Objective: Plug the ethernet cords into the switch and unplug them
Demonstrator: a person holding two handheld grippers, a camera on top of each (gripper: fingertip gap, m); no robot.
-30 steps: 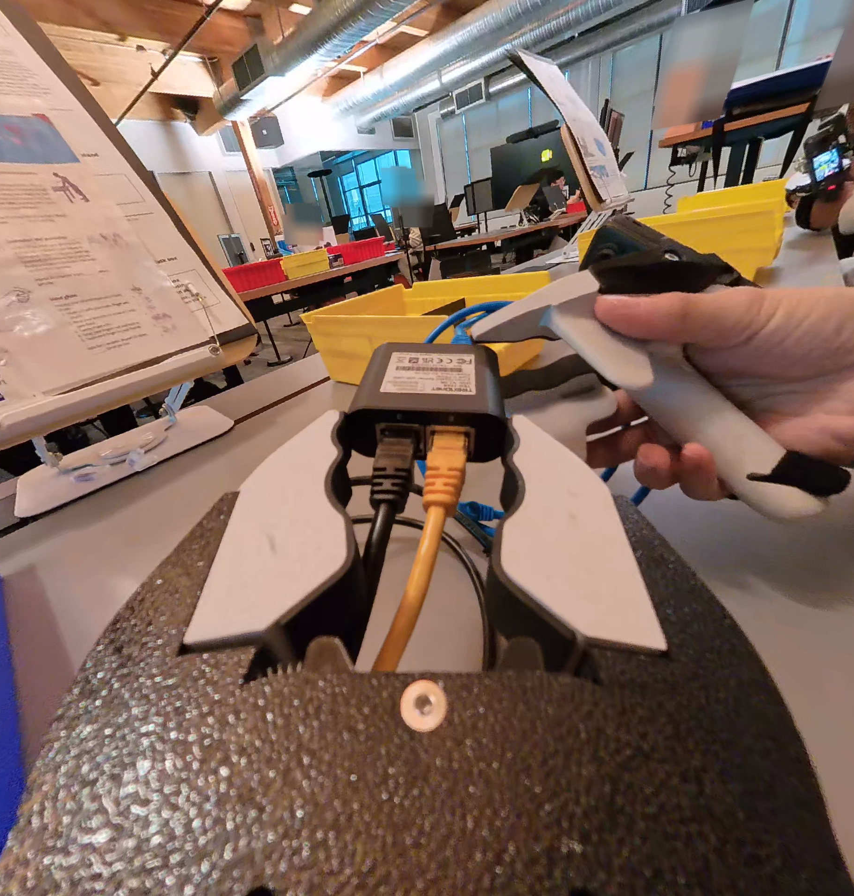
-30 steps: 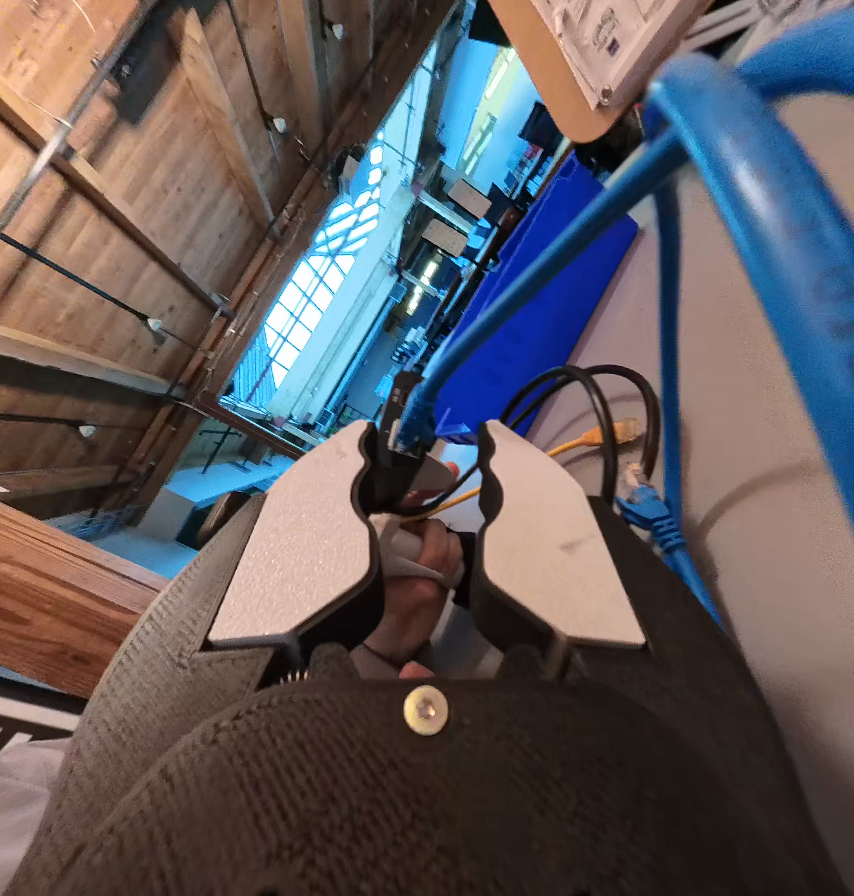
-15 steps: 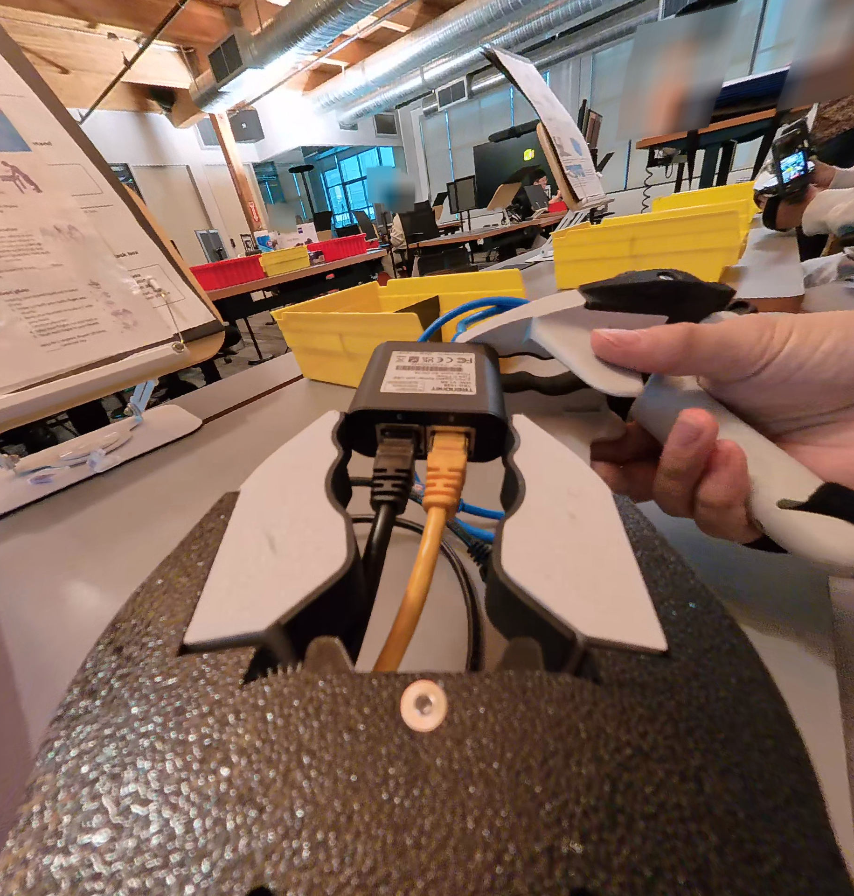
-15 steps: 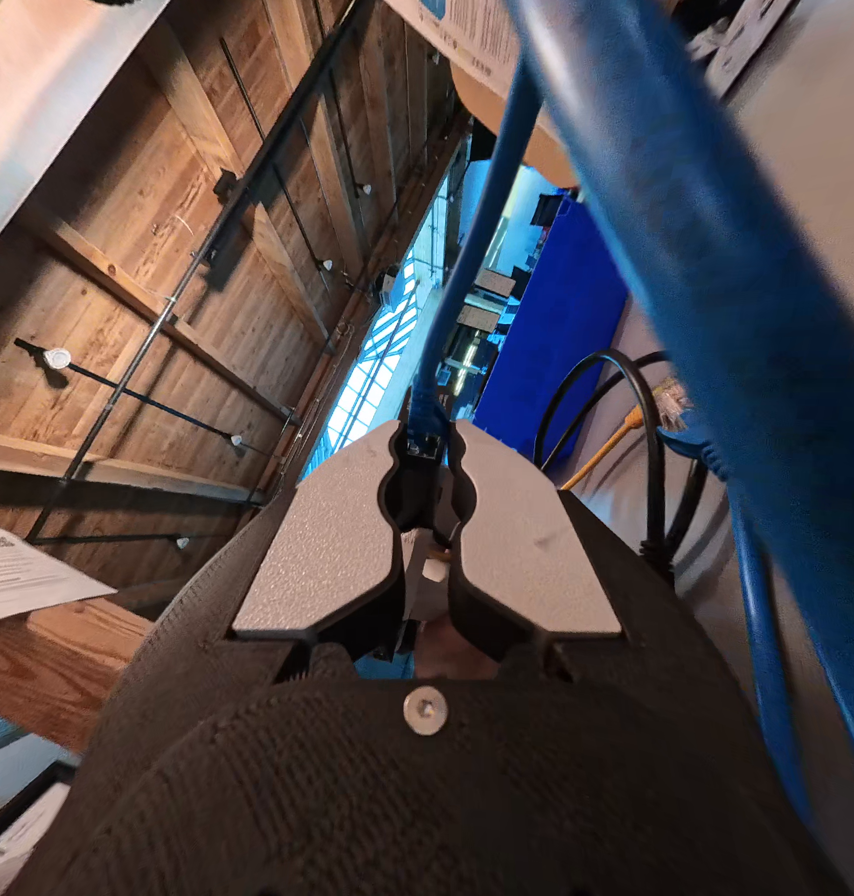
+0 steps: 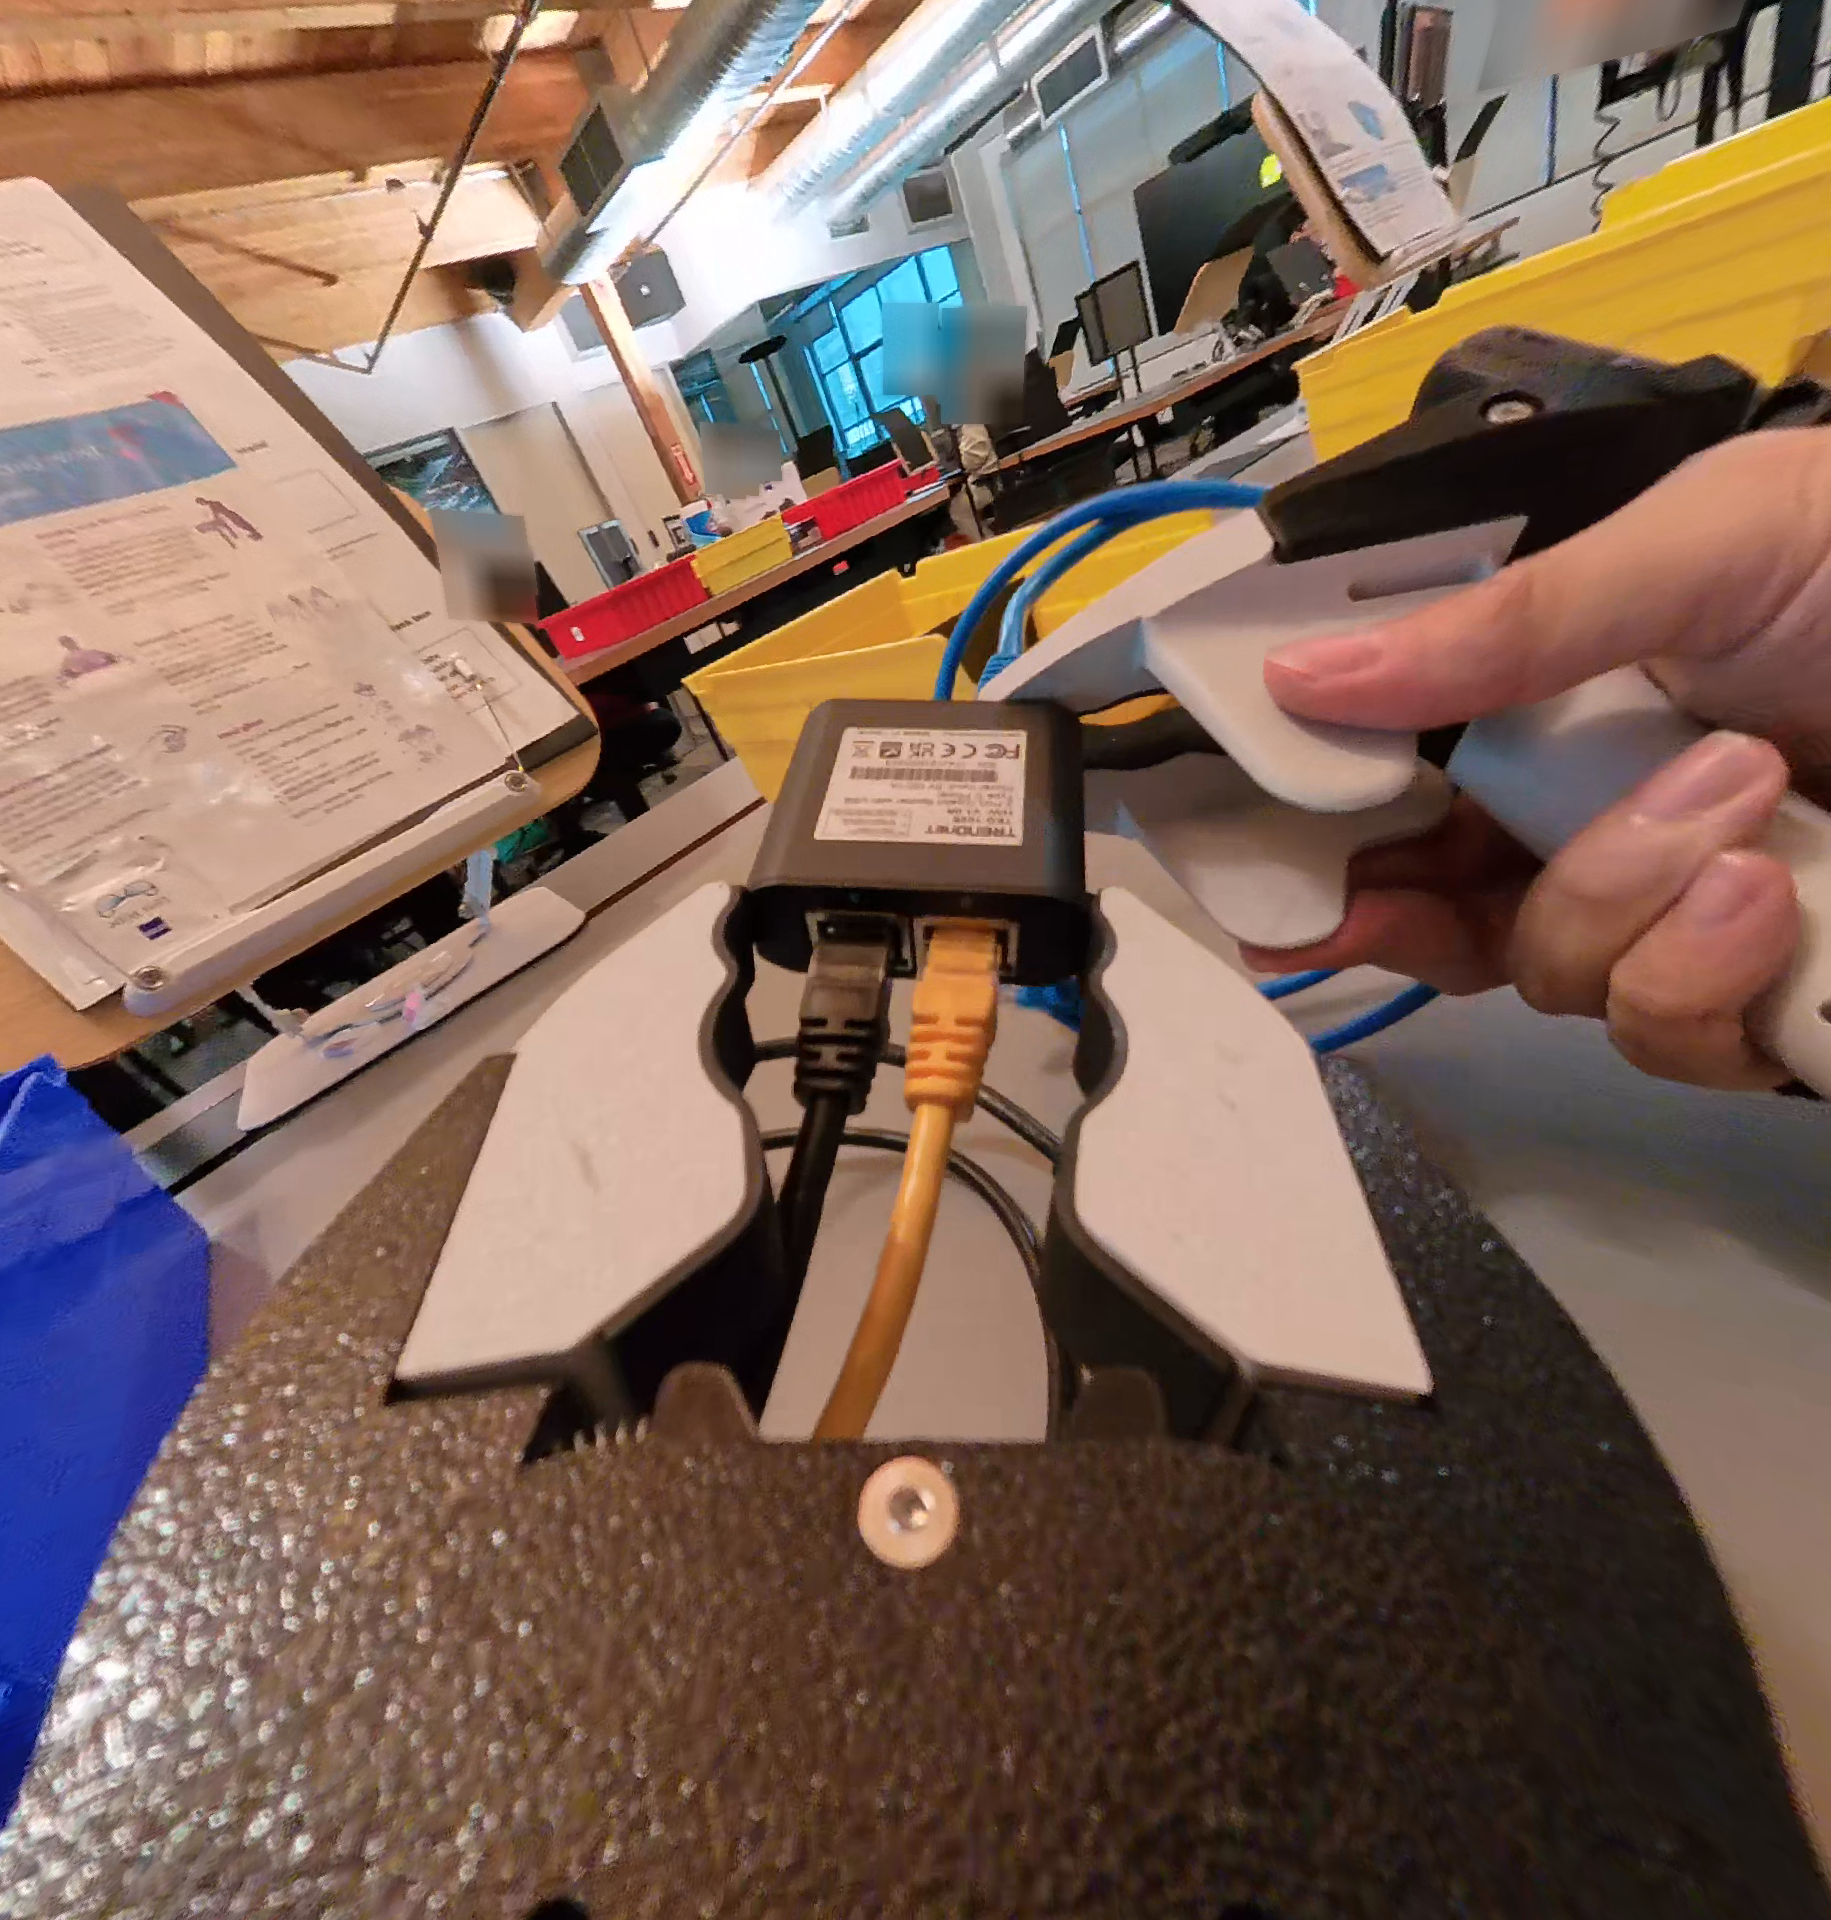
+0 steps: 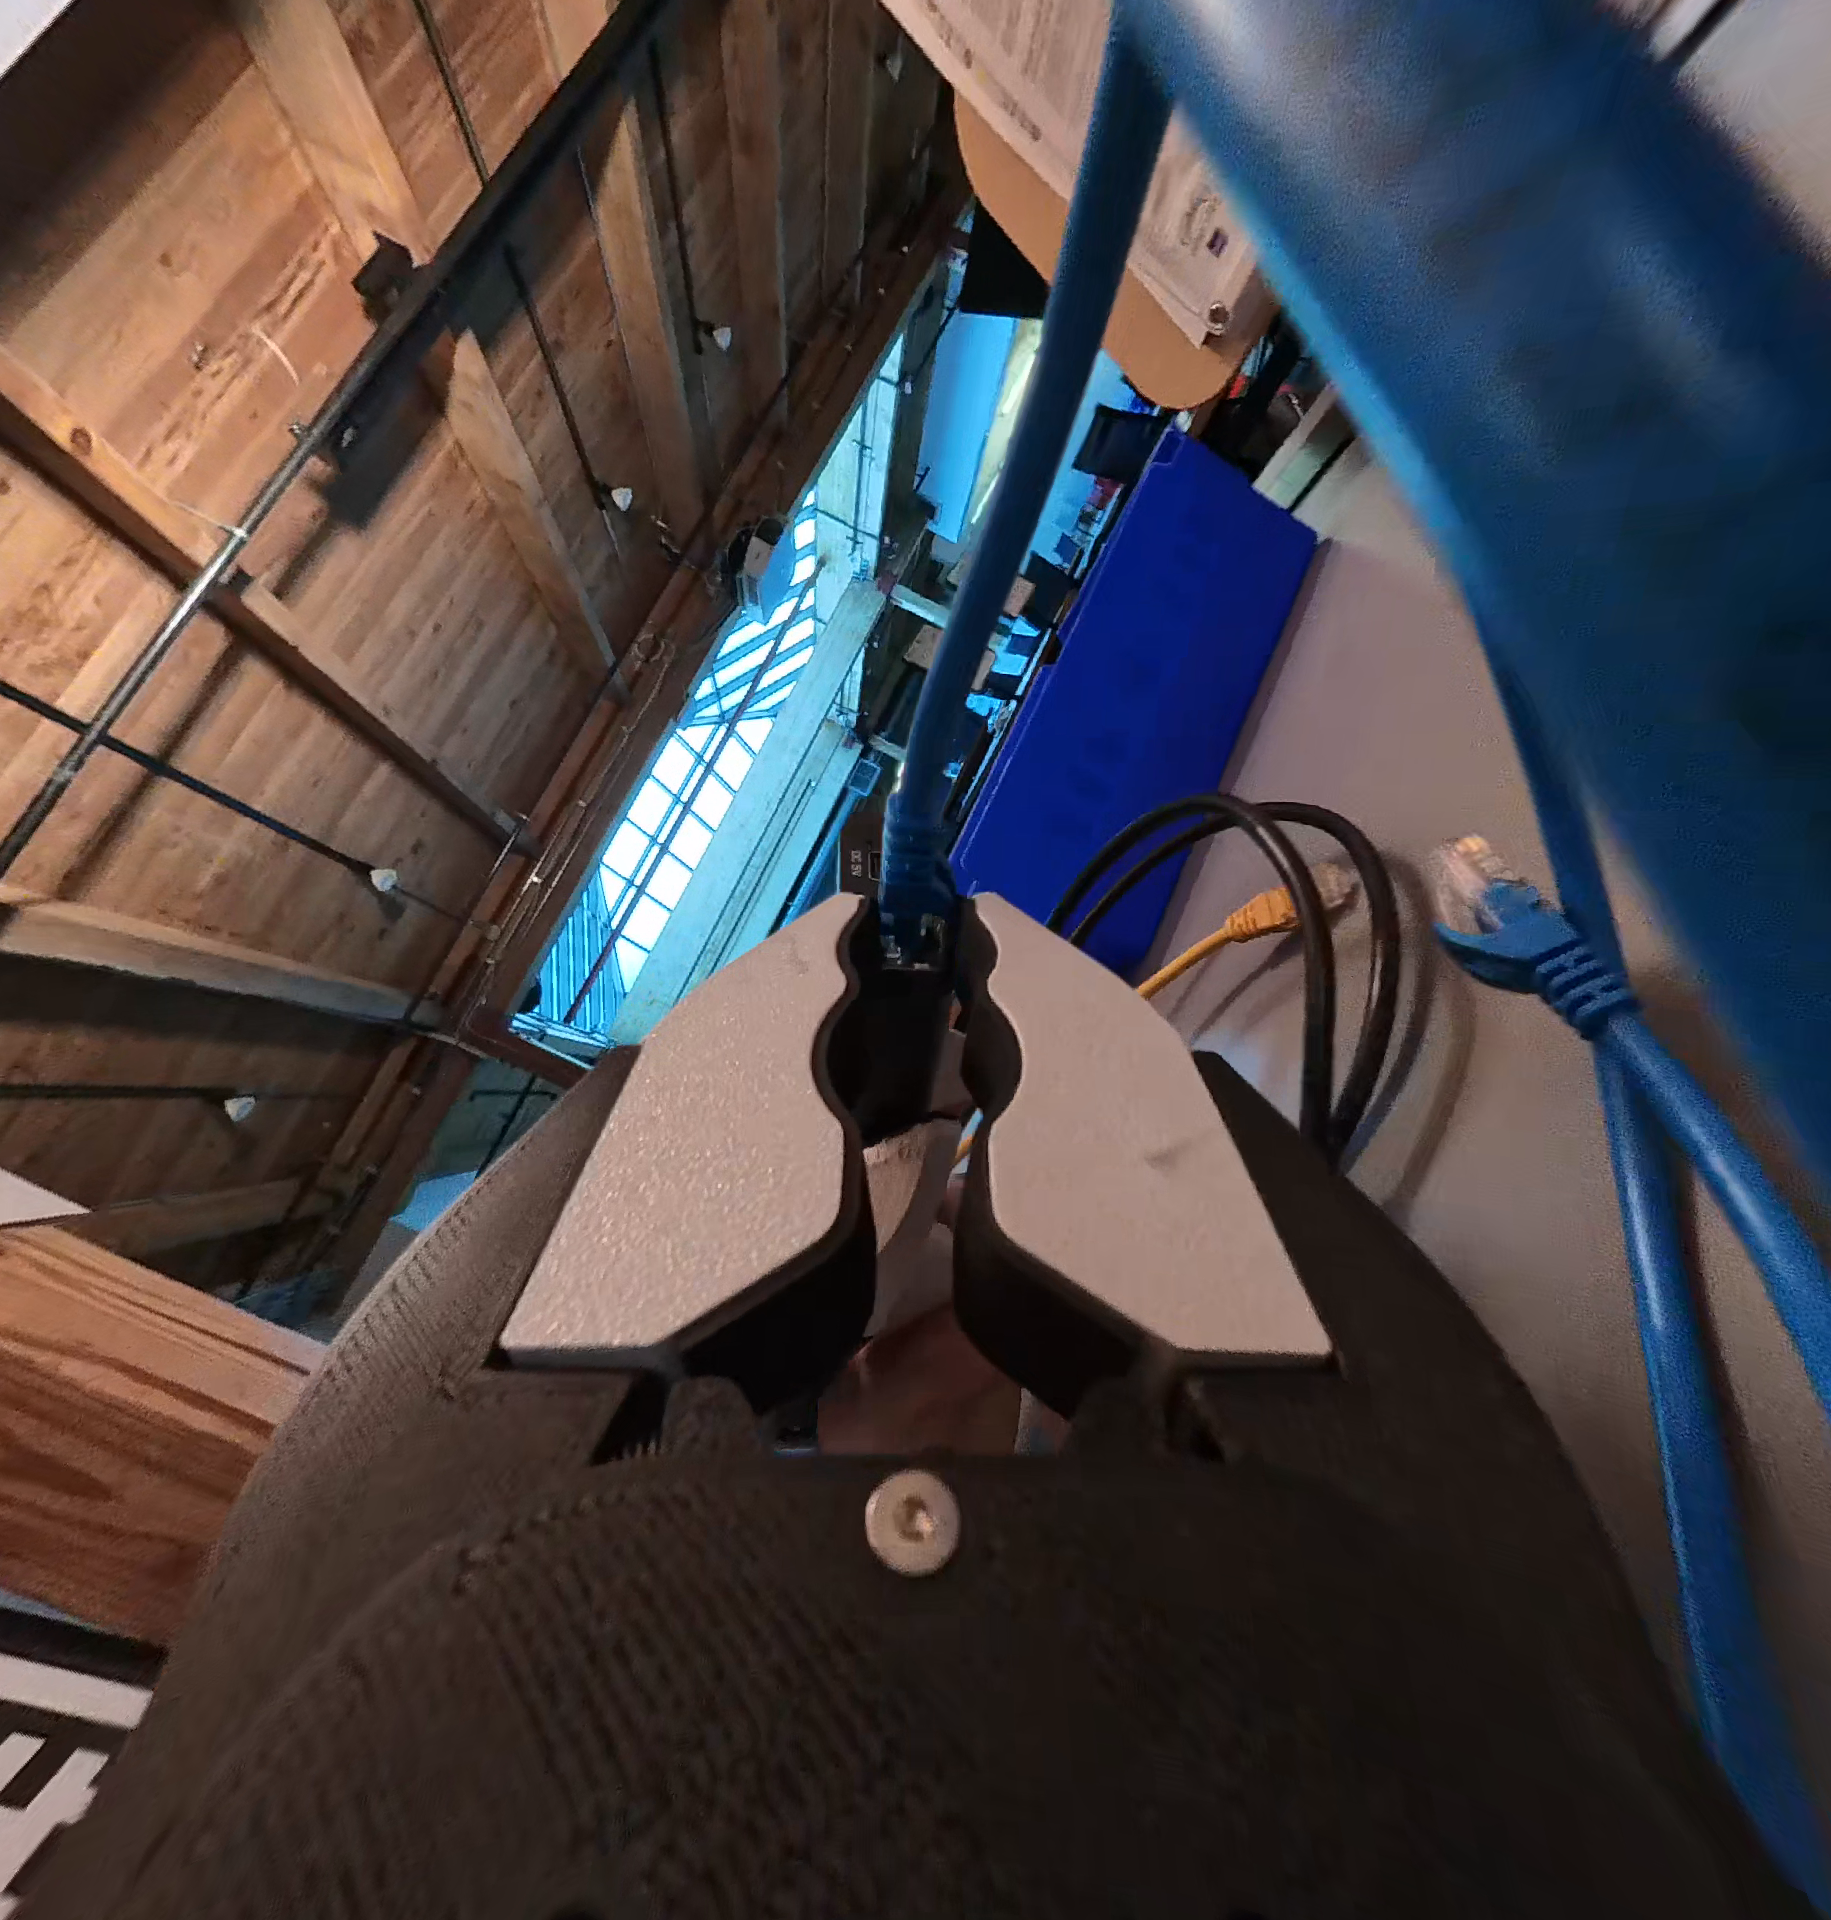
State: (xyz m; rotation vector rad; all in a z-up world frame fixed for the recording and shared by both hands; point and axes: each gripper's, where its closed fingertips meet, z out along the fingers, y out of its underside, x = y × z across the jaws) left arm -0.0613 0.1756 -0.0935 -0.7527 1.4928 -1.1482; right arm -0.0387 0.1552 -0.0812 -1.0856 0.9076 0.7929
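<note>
My left gripper (image 5: 916, 920) is shut on the sides of the small black switch (image 5: 921, 810) and holds it above the grey table (image 5: 1617, 1195). A black cord (image 5: 843, 987) and a yellow cord (image 5: 952, 1008) are plugged into its near ports. My right gripper (image 6: 916, 920), turned on its side and seen in the left wrist view (image 5: 1056, 675), is shut on the blue cord's plug (image 6: 911, 883) at the switch's far side. The blue cord (image 5: 1004, 551) loops up behind. The far port is hidden.
Loose cord ends lie on the table: blue (image 6: 1513, 935), yellow (image 6: 1254, 914), and a black loop (image 6: 1347, 935). A tilted document stand (image 5: 215, 623) is at left, a blue bin (image 6: 1129, 675) near it, and yellow bins (image 5: 817, 675) behind.
My right gripper was open around the switch's far end a second ago and has closed on the blue plug. My left gripper has kept hold of the switch and tilted a little.
</note>
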